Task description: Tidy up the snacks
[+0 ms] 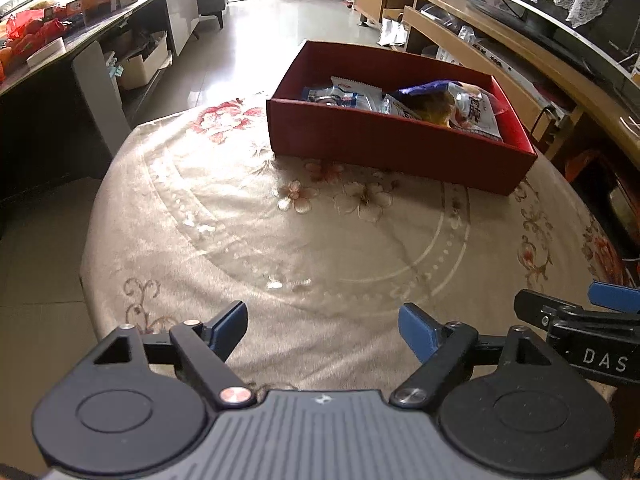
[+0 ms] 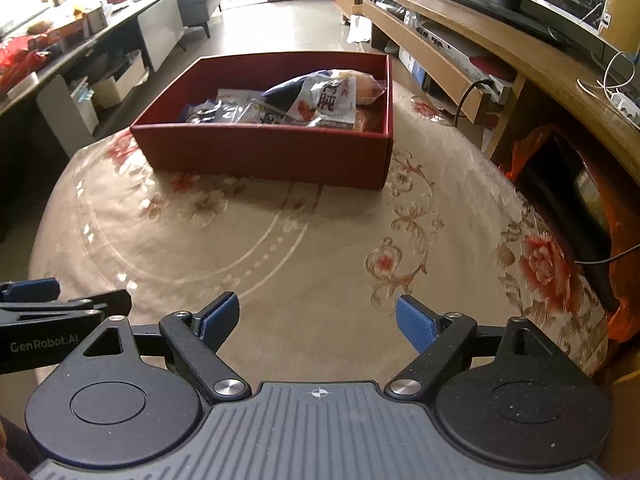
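My left gripper (image 1: 322,330) is hanging wide apart, empty, at bottom centre | red box (image 1: 400,148) is sitting upper centre on the floral tablecloth (image 1: 240,240), holding snack packets (image 1: 400,100) | my right gripper (image 1: 576,312) is showing at lower right edge

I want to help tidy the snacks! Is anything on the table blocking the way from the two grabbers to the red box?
No, nothing visible is in the way. Only bare flowery tablecloth lies between the open left gripper and right gripper and the red box. The snack packets already lie inside it.
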Motion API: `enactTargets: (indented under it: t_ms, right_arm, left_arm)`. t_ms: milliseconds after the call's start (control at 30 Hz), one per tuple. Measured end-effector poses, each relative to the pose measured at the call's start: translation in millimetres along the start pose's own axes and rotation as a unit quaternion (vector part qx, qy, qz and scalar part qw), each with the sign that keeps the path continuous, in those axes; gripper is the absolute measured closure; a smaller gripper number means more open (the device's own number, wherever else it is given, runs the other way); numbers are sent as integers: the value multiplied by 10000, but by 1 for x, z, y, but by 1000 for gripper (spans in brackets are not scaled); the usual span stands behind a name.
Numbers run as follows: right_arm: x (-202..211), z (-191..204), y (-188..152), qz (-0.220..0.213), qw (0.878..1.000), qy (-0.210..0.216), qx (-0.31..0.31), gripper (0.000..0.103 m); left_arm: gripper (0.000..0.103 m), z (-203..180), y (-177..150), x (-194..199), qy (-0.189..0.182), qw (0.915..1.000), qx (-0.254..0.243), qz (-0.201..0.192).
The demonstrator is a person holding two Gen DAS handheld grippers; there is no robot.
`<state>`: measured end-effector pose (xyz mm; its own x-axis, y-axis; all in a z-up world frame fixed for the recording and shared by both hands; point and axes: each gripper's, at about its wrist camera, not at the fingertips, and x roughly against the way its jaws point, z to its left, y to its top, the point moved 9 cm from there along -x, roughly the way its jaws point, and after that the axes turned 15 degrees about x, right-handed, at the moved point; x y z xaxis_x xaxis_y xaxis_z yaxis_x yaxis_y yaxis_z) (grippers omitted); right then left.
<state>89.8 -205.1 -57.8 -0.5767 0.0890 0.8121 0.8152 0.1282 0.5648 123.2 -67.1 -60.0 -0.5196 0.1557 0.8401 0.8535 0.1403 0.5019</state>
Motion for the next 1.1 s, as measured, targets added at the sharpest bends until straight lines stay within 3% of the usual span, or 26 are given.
enactTargets:
  t_ms: [567, 1100]
  right_arm:
    - [19, 14, -27, -56, 10000, 56, 32, 12]
    - [32, 17, -41, -151, 9999, 69, -23, 12]
  left_arm:
    - [18, 0, -33, 16, -41, 9998, -178, 43]
    - [15, 2, -42, 30, -17, 9997, -206, -153]
